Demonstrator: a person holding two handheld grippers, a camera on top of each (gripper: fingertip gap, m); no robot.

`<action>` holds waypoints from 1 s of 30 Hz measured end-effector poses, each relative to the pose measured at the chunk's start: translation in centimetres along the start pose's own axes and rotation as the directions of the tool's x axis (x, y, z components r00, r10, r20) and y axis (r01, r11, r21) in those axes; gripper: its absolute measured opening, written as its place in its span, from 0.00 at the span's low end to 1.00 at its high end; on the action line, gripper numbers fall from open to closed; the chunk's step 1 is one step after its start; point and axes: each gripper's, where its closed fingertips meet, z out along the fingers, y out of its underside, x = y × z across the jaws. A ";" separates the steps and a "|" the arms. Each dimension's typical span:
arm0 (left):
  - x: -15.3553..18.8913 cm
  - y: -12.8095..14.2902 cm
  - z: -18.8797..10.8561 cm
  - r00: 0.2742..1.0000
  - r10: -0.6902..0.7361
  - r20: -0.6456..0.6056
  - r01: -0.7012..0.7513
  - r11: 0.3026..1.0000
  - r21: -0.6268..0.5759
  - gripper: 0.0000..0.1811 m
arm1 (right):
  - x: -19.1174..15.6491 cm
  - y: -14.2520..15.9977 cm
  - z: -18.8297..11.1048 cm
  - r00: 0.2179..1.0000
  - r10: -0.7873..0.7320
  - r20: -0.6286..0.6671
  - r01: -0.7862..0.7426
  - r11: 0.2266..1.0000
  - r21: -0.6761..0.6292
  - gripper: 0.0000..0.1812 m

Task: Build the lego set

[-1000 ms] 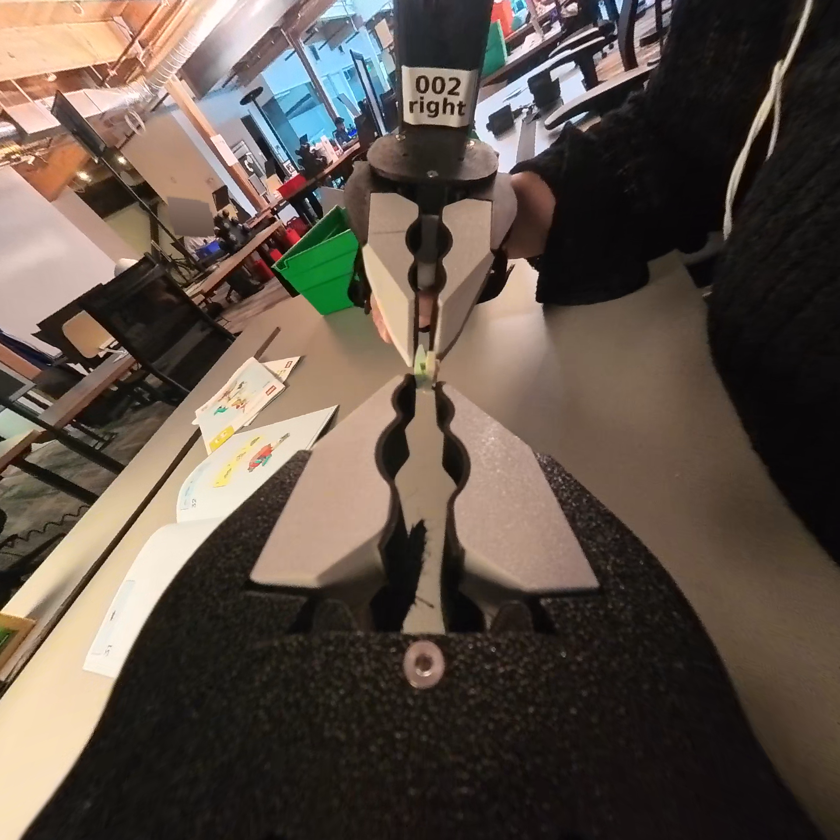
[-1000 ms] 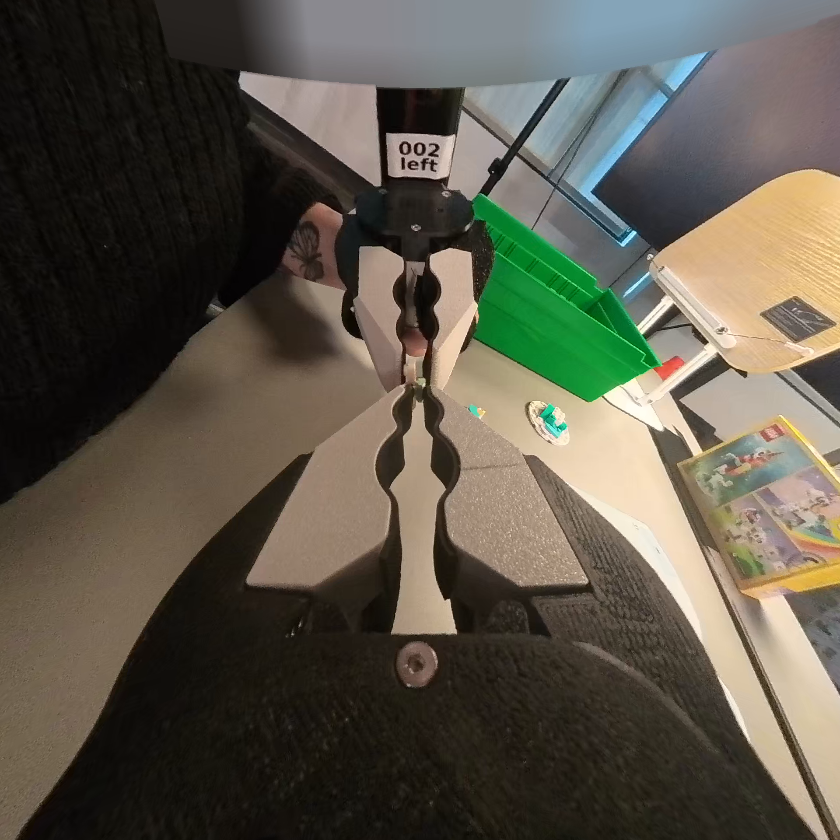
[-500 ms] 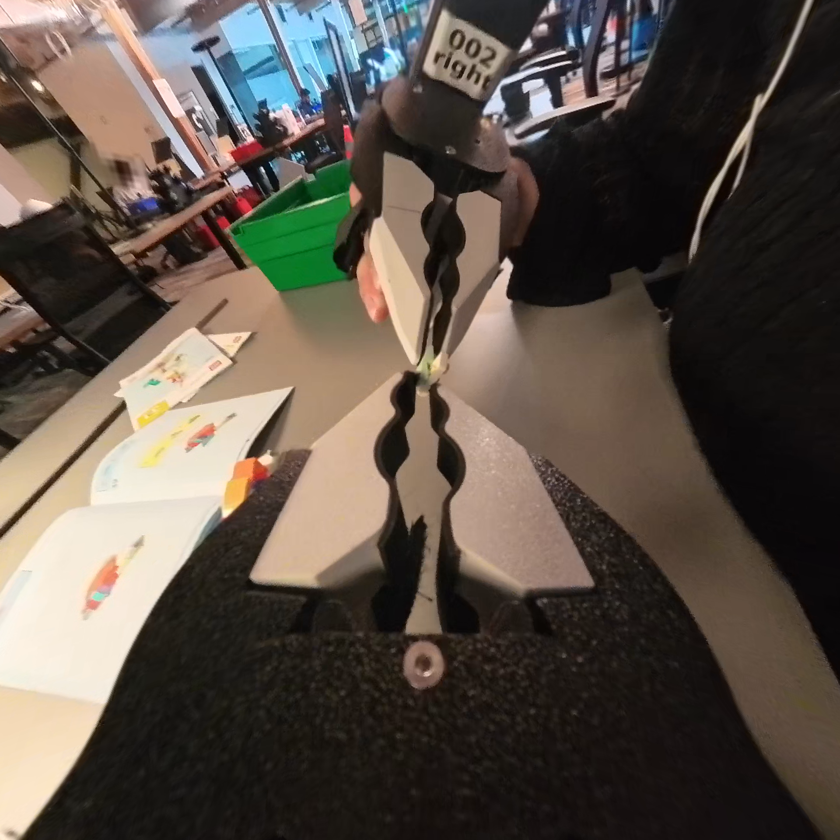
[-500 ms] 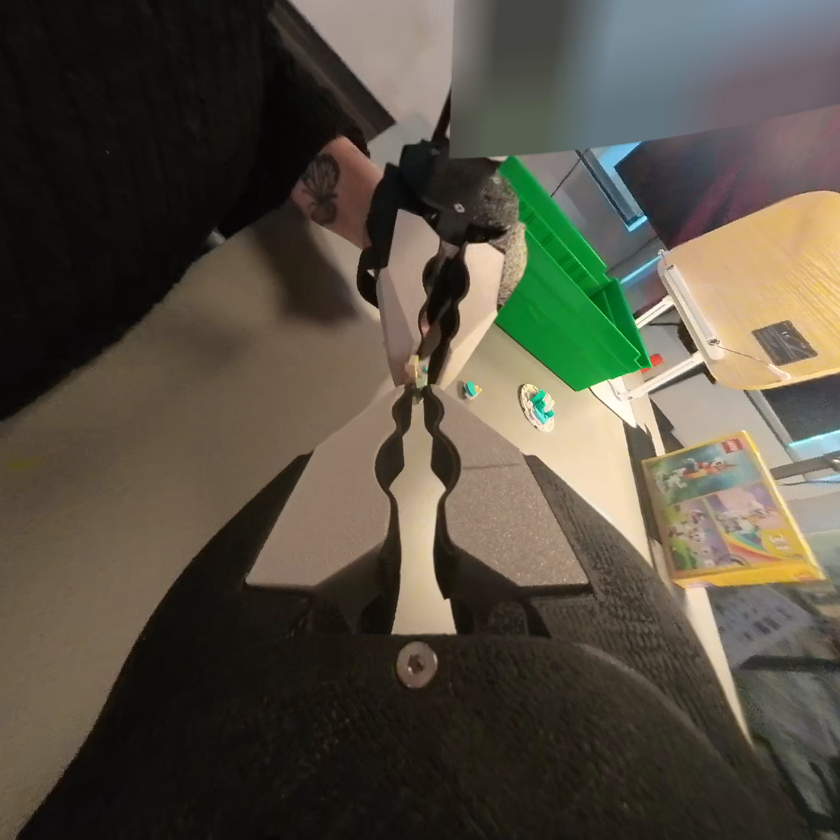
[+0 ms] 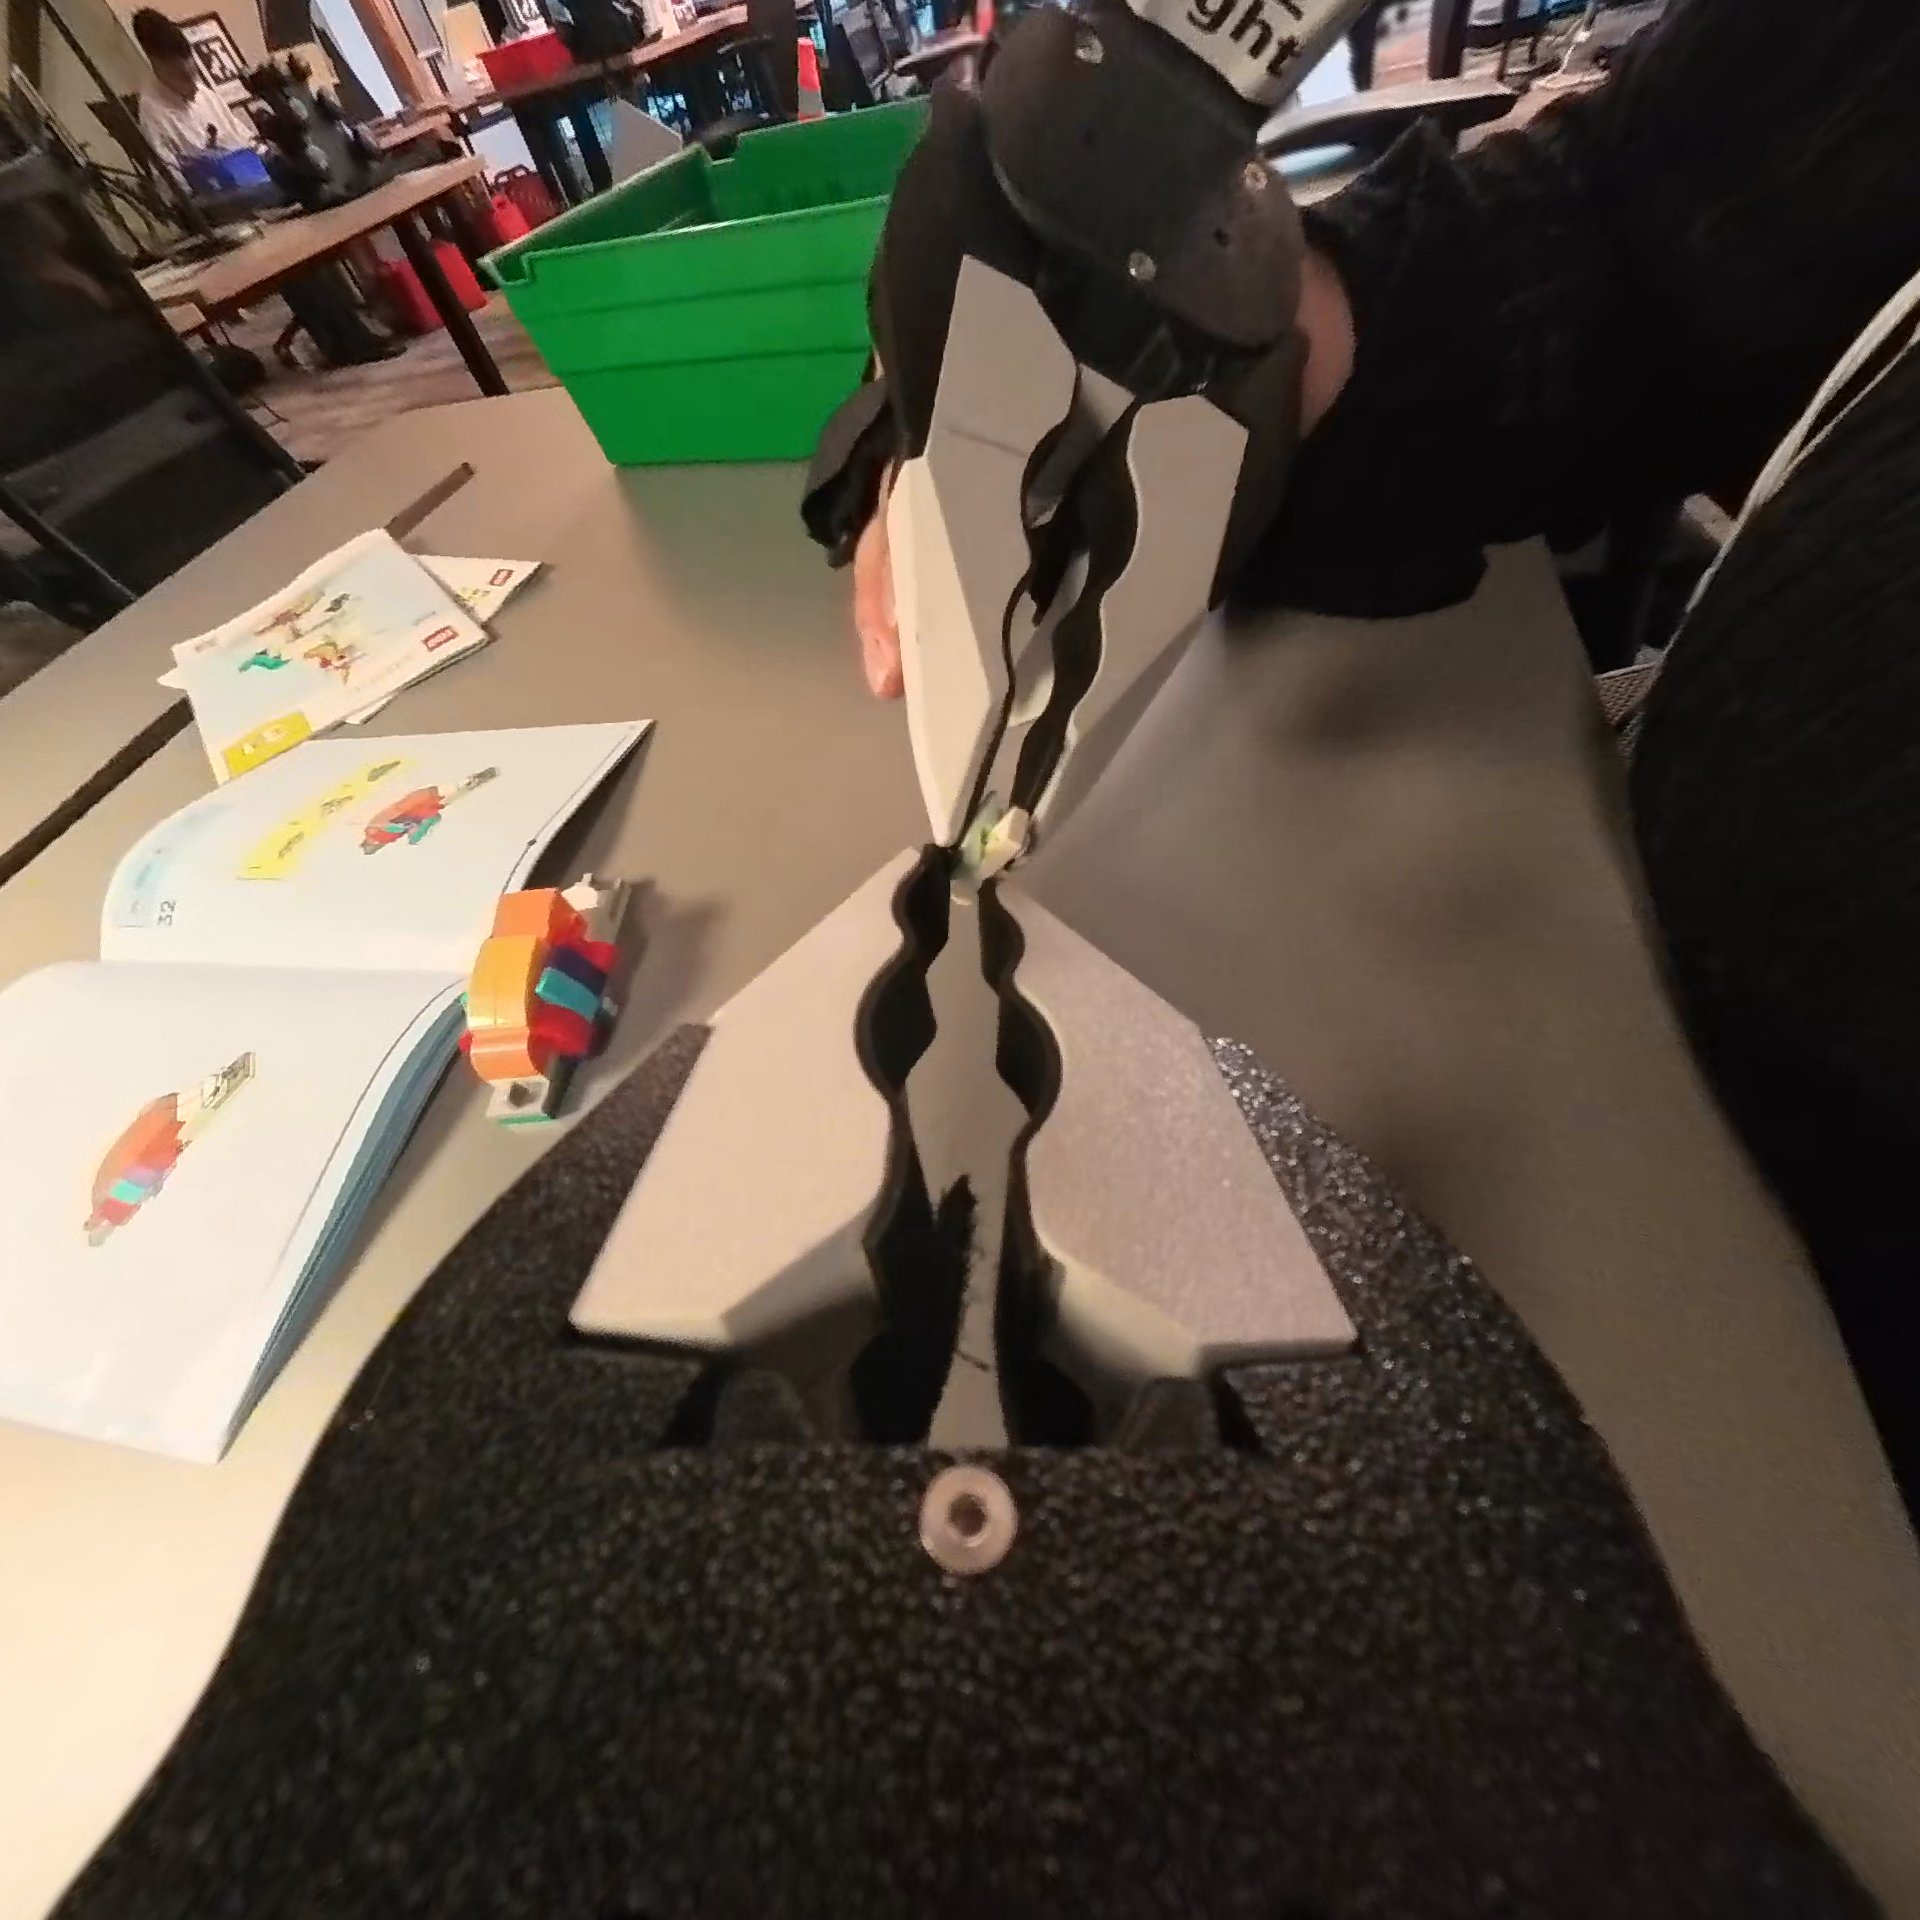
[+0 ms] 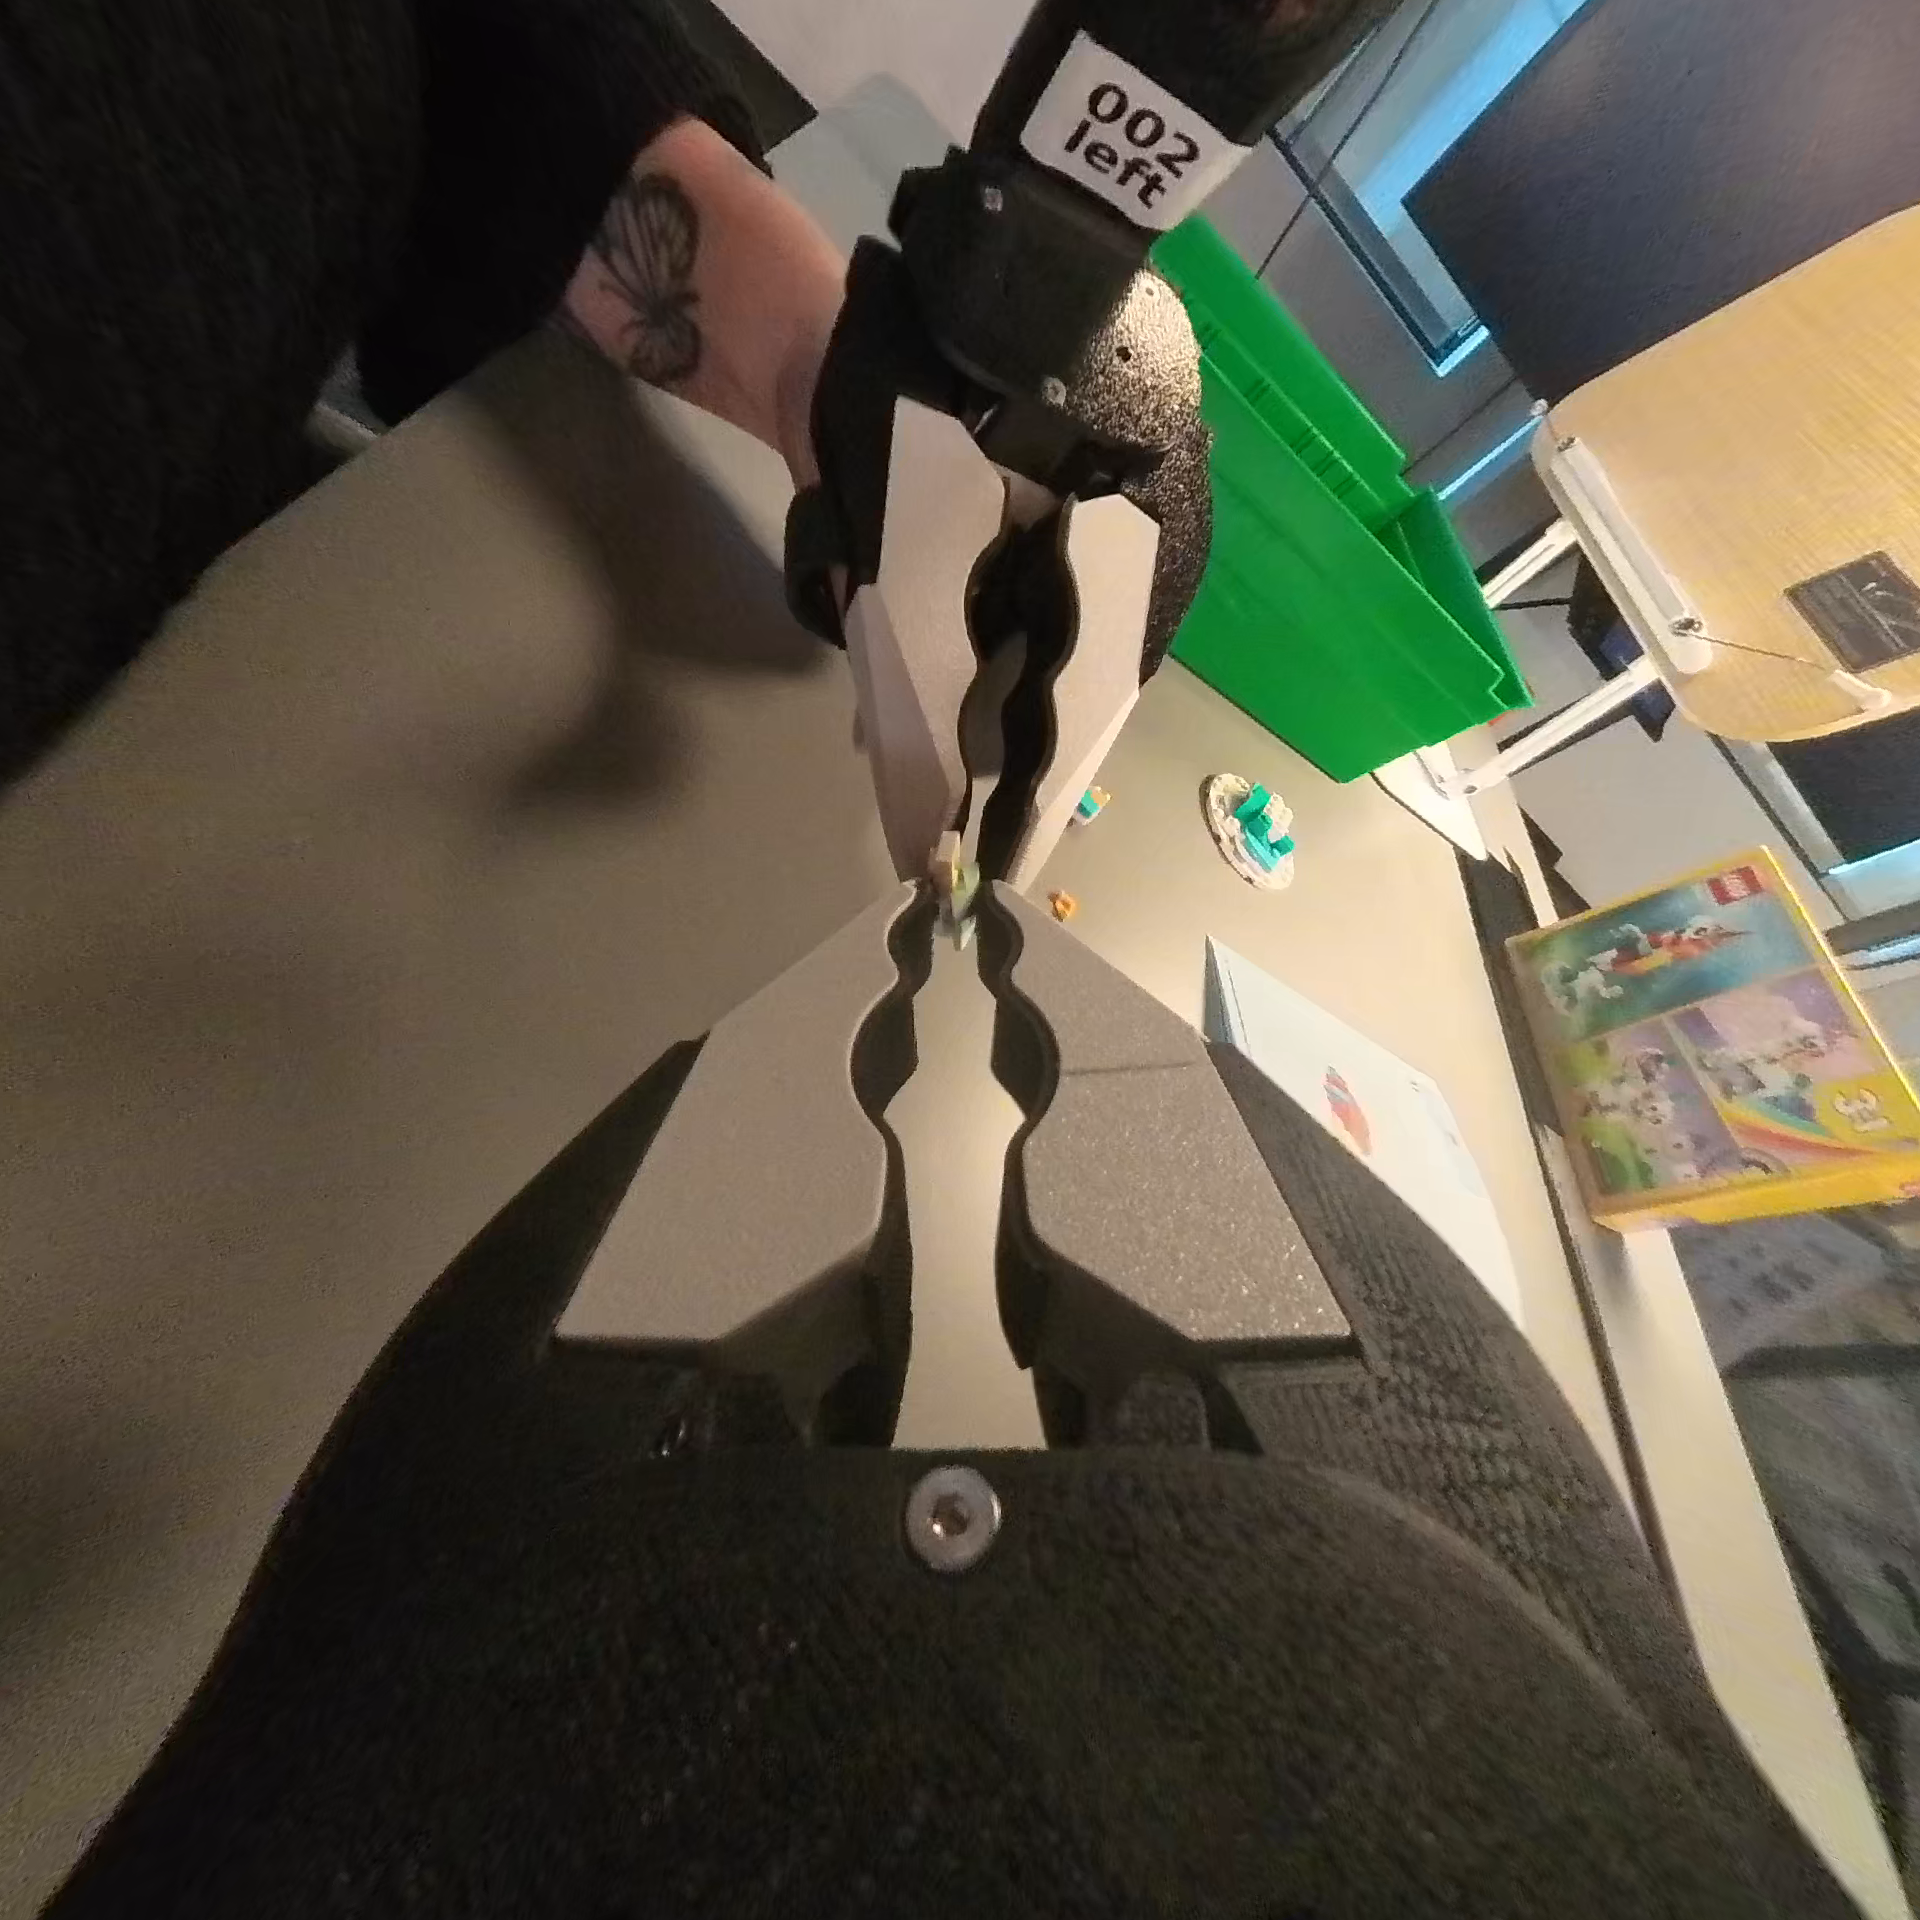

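Observation:
My left gripper [image 5: 961, 871] and my right gripper [image 6: 951, 912] meet tip to tip above the grey table [image 5: 1299, 831]. Both are shut on a tiny pale green and white lego piece [image 5: 985, 836], pinched between their tips; it also shows in the right wrist view [image 6: 956, 883]. In the left wrist view the right gripper [image 5: 992, 816] comes down from above, tilted. A part-built orange, red and teal lego model [image 5: 540, 997] lies on the table left of my left gripper, next to the open instruction booklet [image 5: 260, 883].
A green bin [image 5: 707, 301] stands at the far side of the table. More booklets [image 5: 332, 644] lie at the left. A round white plate with teal bricks [image 6: 1252, 826], small loose pieces [image 6: 1062, 906] and the lego box [image 6: 1714, 1049] lie to the right. The grippers are tip to tip, or close to it.
Both grippers have tilted and swung while staying tip to tip on the small piece. The orange model has come into the left wrist view.

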 end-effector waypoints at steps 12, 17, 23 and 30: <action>-0.4 -0.5 -0.7 0.999 -0.004 0.050 0.000 0.996 0.093 0.06 | 0.6 -0.5 0.0 0.992 0.128 0.021 -0.129 0.988 0.087 0.03; -0.3 -3.1 -1.5 0.994 -0.105 -0.023 0.107 0.965 0.238 0.07 | 2.3 -2.0 -1.4 0.889 0.431 0.152 -0.457 0.828 0.326 0.03; -1.2 -6.2 -2.2 0.970 -0.238 -0.057 0.242 0.894 0.378 0.11 | 4.1 -3.7 -3.1 0.756 0.572 0.319 -0.644 0.562 0.519 0.03; -0.6 -7.1 -2.0 0.977 -0.207 -0.052 0.210 0.889 0.407 0.07 | 4.0 -5.1 -3.9 0.788 0.519 0.332 -0.606 0.556 0.569 0.03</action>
